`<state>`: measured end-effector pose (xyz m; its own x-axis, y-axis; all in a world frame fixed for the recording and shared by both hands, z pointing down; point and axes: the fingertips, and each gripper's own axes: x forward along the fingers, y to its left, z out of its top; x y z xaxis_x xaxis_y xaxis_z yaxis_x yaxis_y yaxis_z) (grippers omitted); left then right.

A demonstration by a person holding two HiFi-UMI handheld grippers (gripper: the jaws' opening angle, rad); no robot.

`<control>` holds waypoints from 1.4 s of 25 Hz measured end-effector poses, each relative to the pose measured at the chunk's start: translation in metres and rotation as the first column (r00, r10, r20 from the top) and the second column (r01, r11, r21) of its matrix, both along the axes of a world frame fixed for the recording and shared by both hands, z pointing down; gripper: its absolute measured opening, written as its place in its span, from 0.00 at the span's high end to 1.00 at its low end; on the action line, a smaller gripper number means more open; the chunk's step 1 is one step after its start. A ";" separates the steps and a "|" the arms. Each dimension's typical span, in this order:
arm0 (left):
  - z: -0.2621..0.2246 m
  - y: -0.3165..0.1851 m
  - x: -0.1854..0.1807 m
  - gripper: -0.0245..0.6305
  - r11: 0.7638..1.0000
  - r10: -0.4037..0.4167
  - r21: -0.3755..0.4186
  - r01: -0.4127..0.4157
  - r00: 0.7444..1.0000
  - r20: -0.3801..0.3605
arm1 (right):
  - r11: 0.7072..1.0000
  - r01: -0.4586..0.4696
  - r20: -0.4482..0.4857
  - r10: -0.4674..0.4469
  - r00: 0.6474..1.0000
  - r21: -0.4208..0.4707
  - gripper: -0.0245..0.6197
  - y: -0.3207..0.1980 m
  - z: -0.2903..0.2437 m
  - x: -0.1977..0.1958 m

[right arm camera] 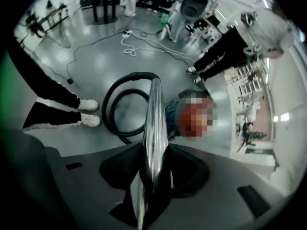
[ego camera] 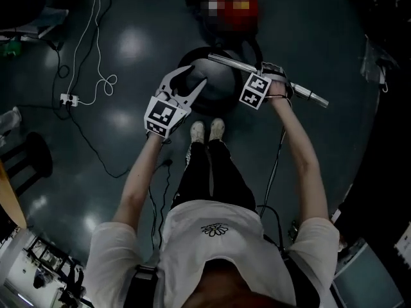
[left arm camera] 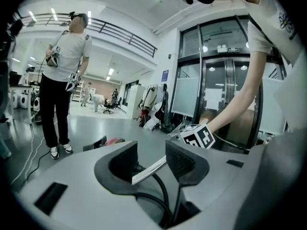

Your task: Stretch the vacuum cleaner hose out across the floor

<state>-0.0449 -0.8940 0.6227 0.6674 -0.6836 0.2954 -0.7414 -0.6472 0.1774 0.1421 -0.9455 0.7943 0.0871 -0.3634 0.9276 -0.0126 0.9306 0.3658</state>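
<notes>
Hose lies coiled on the floor; right gripper clamps the chrome tube; left gripper jaws stand half apart around the tube's far end, contact unclear

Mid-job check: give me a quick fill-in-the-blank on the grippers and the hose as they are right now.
1. The ___ gripper is shut on the chrome tube.
2. The black hose lies ___ on the floor, not stretched out.
3. The shoes beside the hose are ___.
Missing: right; coiled; white.
</notes>
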 end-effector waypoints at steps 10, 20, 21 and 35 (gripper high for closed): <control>-0.145 0.039 -0.004 0.45 0.966 0.184 0.172 -0.192 0.981 0.058 | 0.734 0.640 -0.157 -0.621 0.768 0.226 0.68 0.039 -0.304 -0.090; -0.166 0.129 0.023 0.45 0.870 0.482 0.081 -0.486 0.874 0.068 | 0.375 0.856 -0.262 -0.839 0.477 0.356 0.68 0.149 -0.407 -0.157; -0.164 0.138 0.029 0.45 0.860 0.501 0.064 -0.506 0.862 0.079 | 0.350 0.857 -0.254 -0.851 0.460 0.378 0.67 0.161 -0.413 -0.164; -0.154 0.275 0.084 0.83 0.887 0.461 -0.050 -0.459 0.884 0.070 | 0.166 0.897 -0.323 -0.893 0.313 0.410 0.60 0.301 -0.429 -0.132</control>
